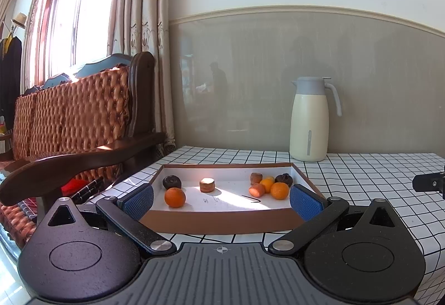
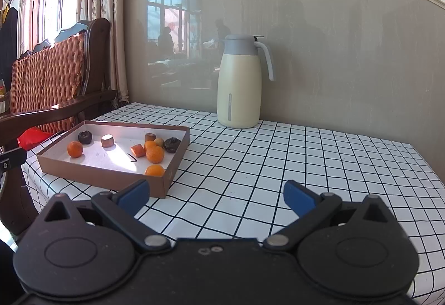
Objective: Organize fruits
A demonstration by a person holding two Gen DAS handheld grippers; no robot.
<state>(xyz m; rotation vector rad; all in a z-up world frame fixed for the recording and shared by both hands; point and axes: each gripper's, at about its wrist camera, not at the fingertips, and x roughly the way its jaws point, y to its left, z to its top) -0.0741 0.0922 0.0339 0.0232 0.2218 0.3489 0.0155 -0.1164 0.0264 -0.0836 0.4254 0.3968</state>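
A shallow brown cardboard tray (image 1: 219, 220) (image 2: 97, 174) sits at the table's left end and holds several fruits. An orange (image 1: 174, 197) (image 2: 74, 149), a dark fruit (image 1: 171, 182) (image 2: 84, 137) and a brown stub (image 1: 207, 184) (image 2: 107, 140) lie on its left side. A cluster of oranges (image 1: 279, 190) (image 2: 155, 154), an orange-red piece (image 1: 257, 189) (image 2: 138, 150) and a dark wrinkled fruit (image 1: 284, 179) (image 2: 171, 144) lies on its right side. Another orange (image 2: 154, 170) lies near the front right corner. My left gripper (image 1: 222, 200) is open and empty, just before the tray's near wall. My right gripper (image 2: 217, 197) is open and empty over the cloth, right of the tray.
A cream thermos jug (image 1: 310, 120) (image 2: 240, 82) stands at the back by the wall. The table wears a white checked cloth (image 2: 292, 165). A wooden armchair (image 1: 83, 121) (image 2: 55, 82) with a woven cushion stands at the left. The table's right edge drops off (image 2: 428, 174).
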